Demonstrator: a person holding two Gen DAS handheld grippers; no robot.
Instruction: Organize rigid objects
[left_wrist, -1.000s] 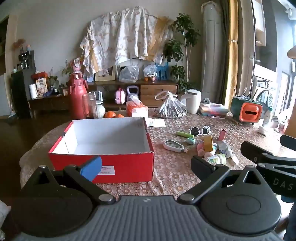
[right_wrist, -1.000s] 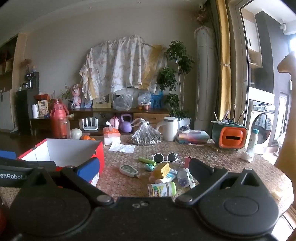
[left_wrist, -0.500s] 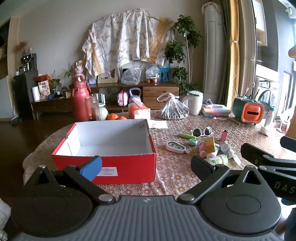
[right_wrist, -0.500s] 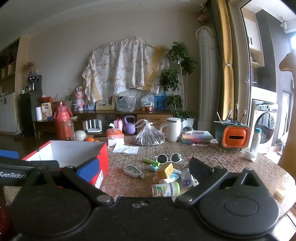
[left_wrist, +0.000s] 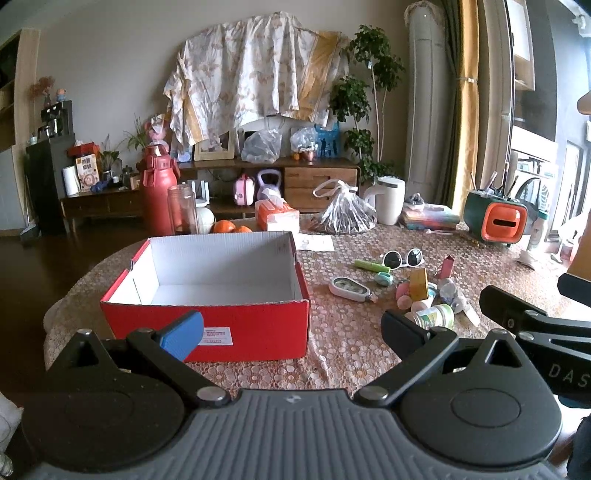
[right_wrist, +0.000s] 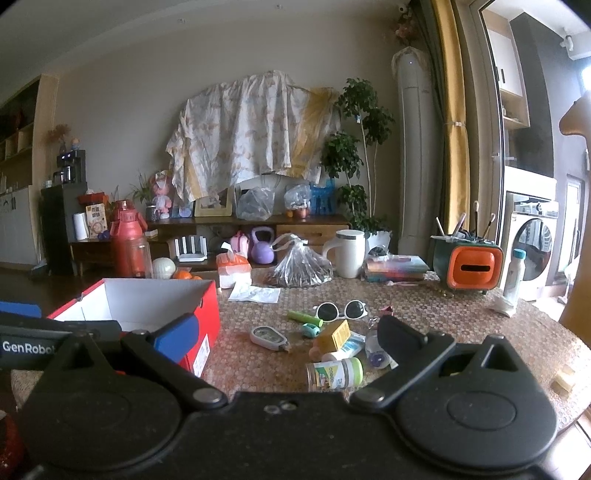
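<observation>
1. Here, you held the left gripper (left_wrist: 291, 325) and the right gripper (right_wrist: 284, 332) spread wide, each gripping nothing, near the table's (left_wrist: 343, 347) front edge.
2. One red box (left_wrist: 207, 325) stood empty; one pair of sunglasses (right_wrist: 341, 310), one green-capped bottle (right_wrist: 334, 373) and one yellow block (right_wrist: 334, 334) lay in the clutter right of it.
3. Only your right view showed the washing machine (right_wrist: 532, 247).
</observation>
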